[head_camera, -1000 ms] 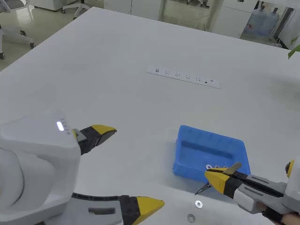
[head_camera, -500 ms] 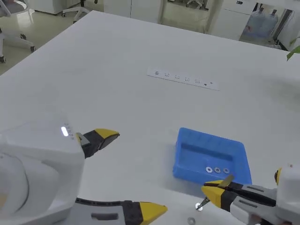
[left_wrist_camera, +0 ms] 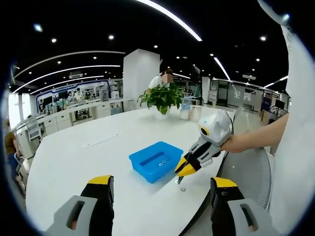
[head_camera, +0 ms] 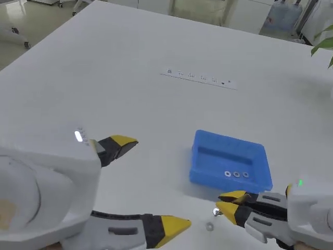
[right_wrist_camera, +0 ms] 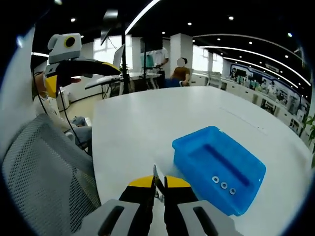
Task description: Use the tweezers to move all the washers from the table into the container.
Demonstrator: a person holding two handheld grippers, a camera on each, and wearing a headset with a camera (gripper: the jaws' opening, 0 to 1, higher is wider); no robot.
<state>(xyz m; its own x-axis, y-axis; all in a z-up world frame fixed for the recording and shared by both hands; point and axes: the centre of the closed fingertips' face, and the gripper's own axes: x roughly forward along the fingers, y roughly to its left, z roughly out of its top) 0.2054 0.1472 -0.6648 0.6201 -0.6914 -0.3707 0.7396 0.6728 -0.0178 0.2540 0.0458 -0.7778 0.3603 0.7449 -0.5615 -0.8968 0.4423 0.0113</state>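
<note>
Jaws of right gripper clamp tweezers over white table, probably office.

The surface under both tongs is white, smooth and matt, with a faint sheen; the container just ahead of the right tongs is glossy blue plastic; the washers inside it are bright bare metal, like the loose washer beside those tongs' tips; the tweezers pinched between them are thin dark metal; the left tongs have yellow plastic tips, matt black pads and glossy white shells; the chair beside the right tongs is grey mesh cloth.
</note>
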